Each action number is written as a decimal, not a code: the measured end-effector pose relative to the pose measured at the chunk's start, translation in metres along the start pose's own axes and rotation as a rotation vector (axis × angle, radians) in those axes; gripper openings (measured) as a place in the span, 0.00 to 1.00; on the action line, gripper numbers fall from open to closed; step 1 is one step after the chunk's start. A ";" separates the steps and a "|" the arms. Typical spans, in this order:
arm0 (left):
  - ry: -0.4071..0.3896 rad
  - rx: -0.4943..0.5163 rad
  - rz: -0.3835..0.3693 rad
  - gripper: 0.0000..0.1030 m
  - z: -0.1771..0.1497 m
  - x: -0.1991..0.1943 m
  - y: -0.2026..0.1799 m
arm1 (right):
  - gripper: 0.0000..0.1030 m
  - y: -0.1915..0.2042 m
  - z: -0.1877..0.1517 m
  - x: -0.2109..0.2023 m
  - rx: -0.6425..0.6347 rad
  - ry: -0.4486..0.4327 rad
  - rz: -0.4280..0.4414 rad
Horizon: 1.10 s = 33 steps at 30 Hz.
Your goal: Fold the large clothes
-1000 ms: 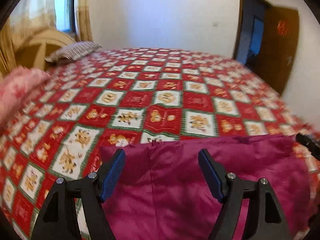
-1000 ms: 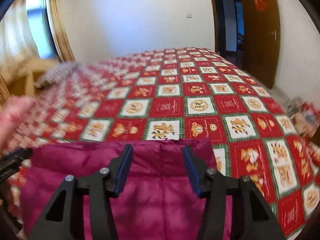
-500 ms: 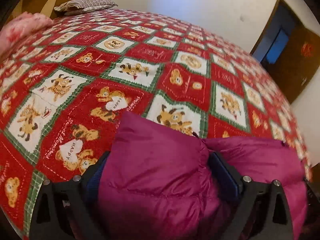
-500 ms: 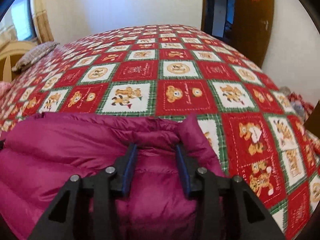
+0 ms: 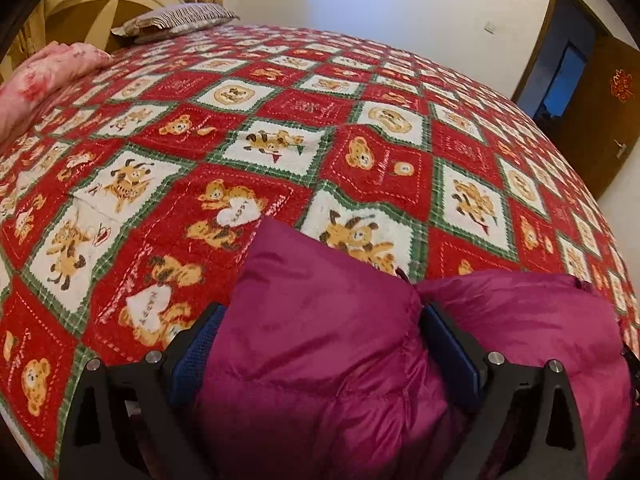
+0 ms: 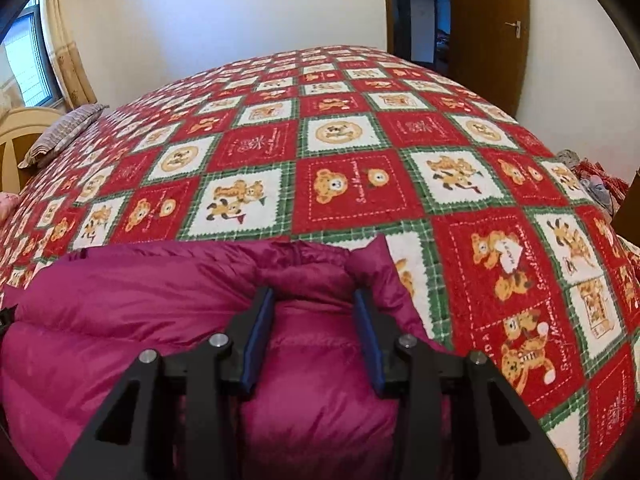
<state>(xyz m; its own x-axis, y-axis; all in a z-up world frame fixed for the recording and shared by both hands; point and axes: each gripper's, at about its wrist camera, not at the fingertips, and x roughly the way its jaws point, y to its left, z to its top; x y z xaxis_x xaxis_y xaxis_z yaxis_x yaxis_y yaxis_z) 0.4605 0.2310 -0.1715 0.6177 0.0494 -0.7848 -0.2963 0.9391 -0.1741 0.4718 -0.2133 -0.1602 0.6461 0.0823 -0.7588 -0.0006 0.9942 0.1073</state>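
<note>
A puffy magenta down jacket [image 5: 520, 332] lies at the near edge of the bed; it also fills the lower left of the right wrist view [image 6: 120, 312]. My left gripper [image 5: 320, 320] is shut on the jacket's left corner, with thick padded fabric bulging between its blue pads. My right gripper [image 6: 314, 308] is shut on the jacket's right edge, with a fold of fabric pinched between its pads. Both hold the jacket's far edge low over the bedspread.
The bed is covered by a red, white and green teddy-bear bedspread [image 5: 360, 128]. A striped pillow [image 5: 176, 20] and a pink quilt [image 5: 44, 72] lie at the head end, left. A brown door [image 6: 492, 20] stands open on the far right.
Both grippers dropped down onto the jacket and closed from open onto its far edge. In the last half second they have held their grip with little movement.
</note>
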 end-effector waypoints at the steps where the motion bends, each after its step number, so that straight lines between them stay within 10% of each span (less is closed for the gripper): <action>1: 0.014 0.007 -0.001 0.95 0.000 -0.010 0.002 | 0.41 -0.002 0.000 -0.006 0.000 0.004 0.006; 11: -0.150 0.145 -0.151 0.95 -0.066 -0.109 -0.049 | 0.41 0.008 -0.066 -0.114 -0.046 -0.157 0.090; 33: -0.164 0.309 -0.018 0.96 -0.120 -0.075 -0.096 | 0.38 -0.001 -0.105 -0.107 -0.011 -0.128 0.096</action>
<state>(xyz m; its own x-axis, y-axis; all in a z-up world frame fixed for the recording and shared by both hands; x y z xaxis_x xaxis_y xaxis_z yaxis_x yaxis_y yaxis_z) 0.3550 0.0964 -0.1675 0.7372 0.0622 -0.6729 -0.0651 0.9977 0.0208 0.3223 -0.2160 -0.1465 0.7346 0.1681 -0.6573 -0.0748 0.9830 0.1678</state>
